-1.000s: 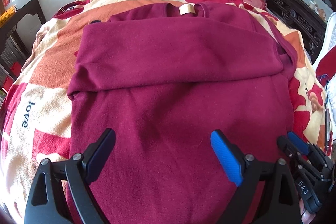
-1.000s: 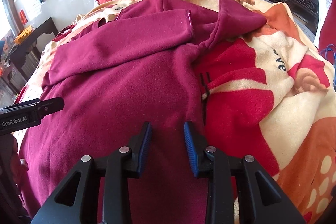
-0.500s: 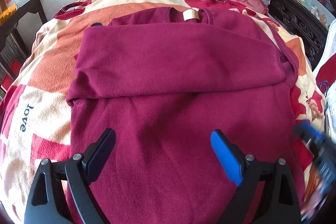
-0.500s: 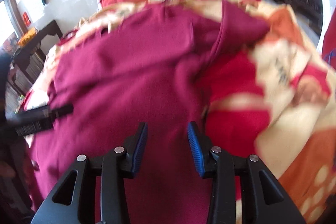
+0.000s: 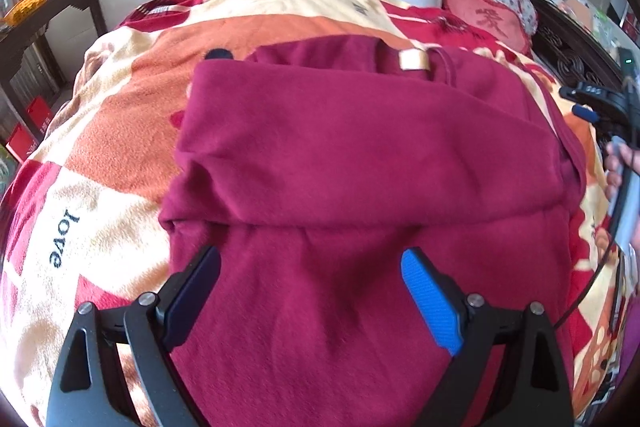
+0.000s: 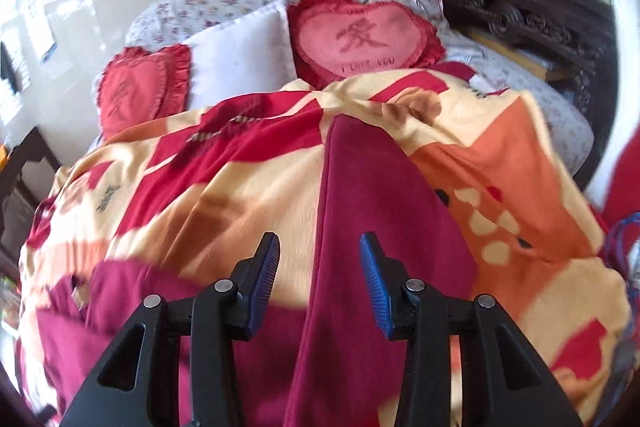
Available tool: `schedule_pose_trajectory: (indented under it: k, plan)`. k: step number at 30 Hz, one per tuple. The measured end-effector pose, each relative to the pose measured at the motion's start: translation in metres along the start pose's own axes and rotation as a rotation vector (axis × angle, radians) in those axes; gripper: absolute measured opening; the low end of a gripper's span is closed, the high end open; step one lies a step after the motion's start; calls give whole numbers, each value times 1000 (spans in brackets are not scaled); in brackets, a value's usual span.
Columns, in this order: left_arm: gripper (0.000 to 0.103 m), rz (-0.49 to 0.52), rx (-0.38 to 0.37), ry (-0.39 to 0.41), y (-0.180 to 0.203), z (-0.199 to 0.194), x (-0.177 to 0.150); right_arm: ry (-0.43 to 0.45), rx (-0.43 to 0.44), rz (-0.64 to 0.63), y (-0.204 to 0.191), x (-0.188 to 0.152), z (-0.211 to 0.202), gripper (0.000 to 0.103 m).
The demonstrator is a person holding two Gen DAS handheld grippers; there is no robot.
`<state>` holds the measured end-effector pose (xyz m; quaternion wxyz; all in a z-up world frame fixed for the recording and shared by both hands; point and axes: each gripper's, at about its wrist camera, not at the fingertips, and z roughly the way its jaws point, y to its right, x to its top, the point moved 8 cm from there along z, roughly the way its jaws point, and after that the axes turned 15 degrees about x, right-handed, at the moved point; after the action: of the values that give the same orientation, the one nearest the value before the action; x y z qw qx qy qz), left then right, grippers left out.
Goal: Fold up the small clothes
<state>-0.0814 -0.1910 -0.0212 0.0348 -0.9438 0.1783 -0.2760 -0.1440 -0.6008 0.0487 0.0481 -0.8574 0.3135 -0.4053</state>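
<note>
Right now I see the maroon fleece sweater [image 5: 360, 167] lying flat on the bed's plush blanket [image 5: 112, 131], a soft patchwork of orange, cream and red. One sleeve is folded straight across the chest; a tan neck label [image 5: 415, 59] shows at the collar. In my right view the other sleeve [image 6: 360, 195] stretches out over the blanket as a long tapering strip towards the frilled heart-shaped cushions [image 6: 360, 39] and a white pillow [image 6: 240, 55]. My left claw [image 5: 310, 297] hangs wide open above the sweater's lower body, ribbed blue pads gripping nothing. My right claw [image 6: 320, 283] is partway apart and opening, poised over the outstretched sleeve, which runs beneath the gap; the pads do not press on it.
</note>
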Motion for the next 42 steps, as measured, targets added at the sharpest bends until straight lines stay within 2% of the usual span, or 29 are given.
schedule_pose_trajectory:
  k: [5,6,7,8,12,15,19,23,25,28,30,31,36,39,42]
  plan:
    - [95,-6,15,-22,-5,11,3,-82,-52,2,23,7,49,24]
    - [95,-4,19,-26,-7,13,2,-85,-63,-3,27,7,52,22]
    - [95,-4,21,-28,-8,15,2,-67,-60,4,33,8,52,11]
    - [95,-9,24,-32,-10,17,1,-52,-48,18,39,8,49,0]
    - [95,-36,13,-42,-15,19,2,-20,50,61,43,8,26,0]
    - [95,-46,22,-6,-23,10,13,29,213,59,16,10,-10,0]
    - [95,-98,19,55,-41,-8,34,59,387,-56,-51,3,-63,0]
    - [95,-139,17,101,-57,-20,49,26,560,-219,-137,-36,-94,0]
    - [95,-151,9,90,-62,-20,51,-36,600,-290,-172,-68,-88,0]
    - [95,-175,-23,79,-65,-18,54,-162,595,-354,-205,-128,-52,0]
    - [95,-196,-43,79,-67,-16,57,-330,546,-357,-209,-171,-16,3]
    - [95,-206,-55,82,-67,-15,59,-358,533,-351,-206,-179,-10,6]
    - [95,-194,-73,70,-52,3,72,-242,570,-236,-181,-170,-47,16]
    - [95,-164,-109,53,-30,19,83,-184,541,-208,-159,-166,-75,21]
    - [93,-100,-102,-12,-6,43,83,-169,515,-145,-135,-168,-93,21]
